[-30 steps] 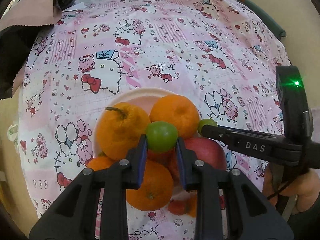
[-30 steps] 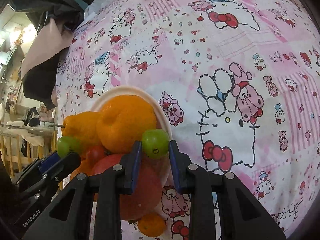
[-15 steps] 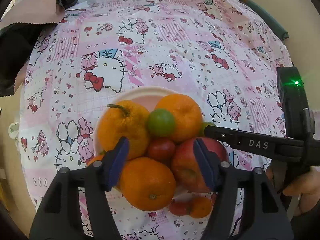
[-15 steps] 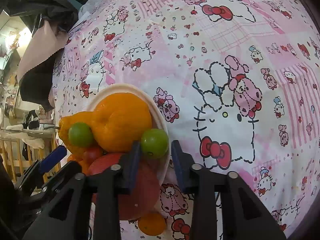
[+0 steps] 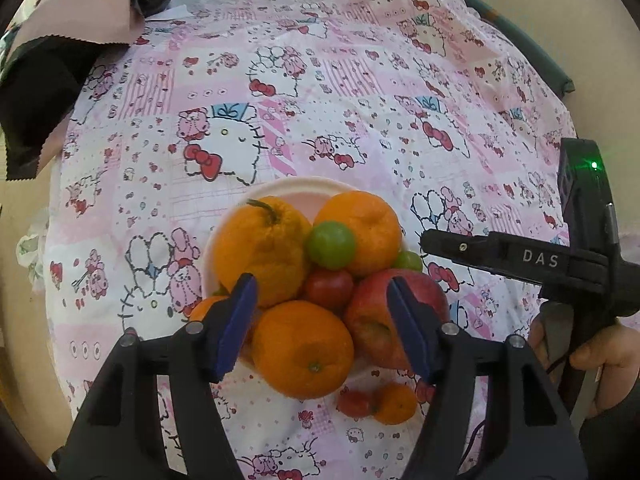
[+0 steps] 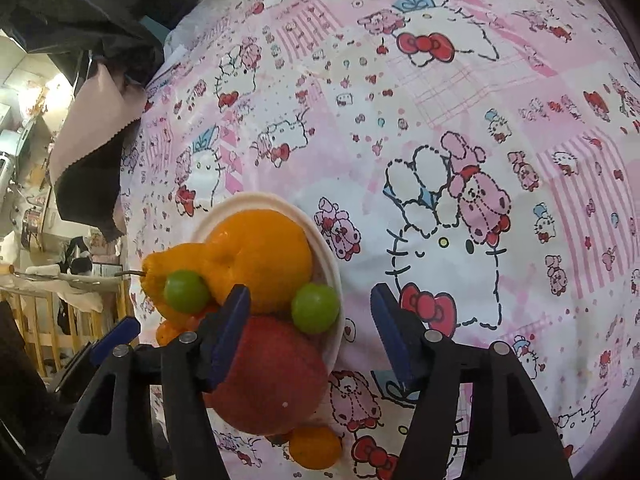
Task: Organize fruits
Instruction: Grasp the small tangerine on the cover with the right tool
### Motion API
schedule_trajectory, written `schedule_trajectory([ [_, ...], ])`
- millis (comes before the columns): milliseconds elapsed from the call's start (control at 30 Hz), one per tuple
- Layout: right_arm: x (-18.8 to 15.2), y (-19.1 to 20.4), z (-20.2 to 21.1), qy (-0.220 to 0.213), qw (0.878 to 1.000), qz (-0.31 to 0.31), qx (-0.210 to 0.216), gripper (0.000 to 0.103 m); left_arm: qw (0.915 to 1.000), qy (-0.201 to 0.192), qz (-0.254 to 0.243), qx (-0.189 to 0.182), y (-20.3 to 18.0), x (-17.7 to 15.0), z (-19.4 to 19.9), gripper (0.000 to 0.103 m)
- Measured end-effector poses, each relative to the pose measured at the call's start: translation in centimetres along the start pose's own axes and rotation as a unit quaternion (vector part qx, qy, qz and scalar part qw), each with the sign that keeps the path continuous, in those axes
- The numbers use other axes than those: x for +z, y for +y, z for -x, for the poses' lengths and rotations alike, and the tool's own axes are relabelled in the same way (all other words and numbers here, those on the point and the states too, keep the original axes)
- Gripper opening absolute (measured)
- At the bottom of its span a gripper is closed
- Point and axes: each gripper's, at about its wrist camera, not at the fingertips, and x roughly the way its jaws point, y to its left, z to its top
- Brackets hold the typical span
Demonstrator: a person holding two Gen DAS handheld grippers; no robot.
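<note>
A white plate [image 5: 288,186] carries piled fruit: a stemmed orange [image 5: 260,248], a round orange [image 5: 362,228], a front orange [image 5: 302,350], a red apple [image 5: 376,320] and a small tomato [image 5: 328,288]. One green fruit [image 5: 331,245] rests on top between the two back oranges. My left gripper [image 5: 322,284] hangs open above the pile, holding nothing. A second green fruit [image 6: 315,308] lies at the plate rim [image 6: 328,256] beside the apple [image 6: 268,376]. My right gripper [image 6: 310,294] is opening; that fruit sits between its jaws, untouched.
A small orange [image 5: 394,404] and a small tomato [image 5: 354,402] lie off the plate on the pink cartoon-print cloth [image 5: 360,100]. Dark and beige fabric [image 5: 48,60] is heaped at the far left. A hand [image 5: 600,352] holds the right gripper.
Both grippers were shut on green fruits and have let them go. The left one opened first and drew back a little; the right one has spread its jaws since.
</note>
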Motion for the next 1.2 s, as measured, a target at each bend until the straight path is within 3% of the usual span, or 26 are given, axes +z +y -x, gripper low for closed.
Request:
schedule_trajectory([
  [367,-1.8,0.4,2.9,-0.027,1.0,-0.007,0.008,0.066,0.9996,-0.014,0.025,0.006,1.6,-2.3,2.9,0.063],
  [667,-6.2,1.1,5.5,-0.026,0.999,0.008,0.021,0.072,0.9983,-0.047,0.026,0.022,2.9,-5.8,5.6,0.063],
  [833,-9.2,1.6,4.7,-0.002,1.0,0.028,-0.003,0.073,0.9979,-0.043,0.047,-0.001,3.5,-8.2,6.1,0.064],
  [900,-10.2,1.5,3.4,0.021,0.999,0.027,-0.007,0.073,0.9977,-0.041,0.055,-0.001,3.7,-9.0,6.3,0.074],
  [1033,-11.6,2.3,1.2,0.053,0.996,0.057,-0.041,0.073,0.9972,-0.043,0.061,0.006,3.9,-10.0,6.6,0.08],
  [1200,-12.6,4.2,-1.9,0.08,0.983,0.129,-0.099,0.073,0.9963,-0.049,0.056,0.042,4.1,-10.5,6.3,0.08],
])
